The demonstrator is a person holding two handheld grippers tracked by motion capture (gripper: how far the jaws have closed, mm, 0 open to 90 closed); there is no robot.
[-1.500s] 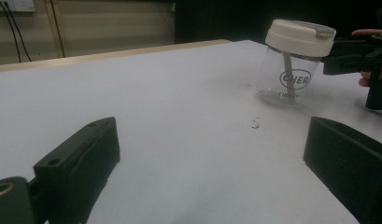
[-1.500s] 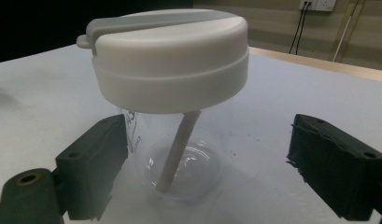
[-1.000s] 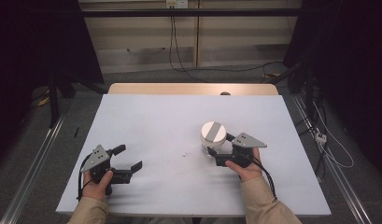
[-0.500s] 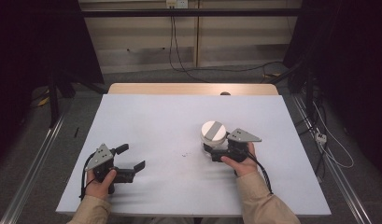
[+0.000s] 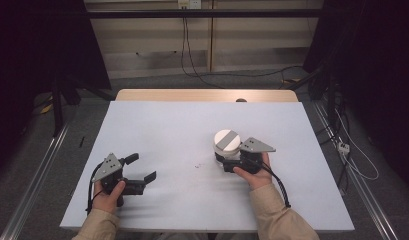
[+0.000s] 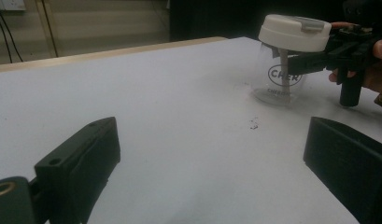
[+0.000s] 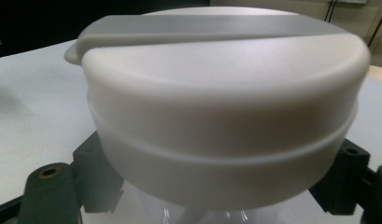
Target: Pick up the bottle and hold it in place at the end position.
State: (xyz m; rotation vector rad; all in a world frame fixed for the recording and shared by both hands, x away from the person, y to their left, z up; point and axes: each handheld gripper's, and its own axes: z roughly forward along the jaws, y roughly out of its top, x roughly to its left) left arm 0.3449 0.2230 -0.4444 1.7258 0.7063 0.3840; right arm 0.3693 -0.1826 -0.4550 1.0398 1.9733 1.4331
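Note:
A clear jar with a white lid and a grey strip across the top stands right of the table's middle. Dark printed letters show on the jar's glassy body in the left gripper view. My right gripper reaches it from the right, and its jaws have just been closing with the jar between them. The jaws now press the clear body under the lid, one black finger on each side. My left gripper rests near the front left of the table, open, with nothing between its jaws.
The white table has a wooden strip along its far edge. A small dark speck marks the surface between the two grippers. Cables and dark stands line the floor behind and to the right.
The right gripper's jaws have closed in on the jar's clear body. The jar stays where it stood, and the left gripper has not moved.

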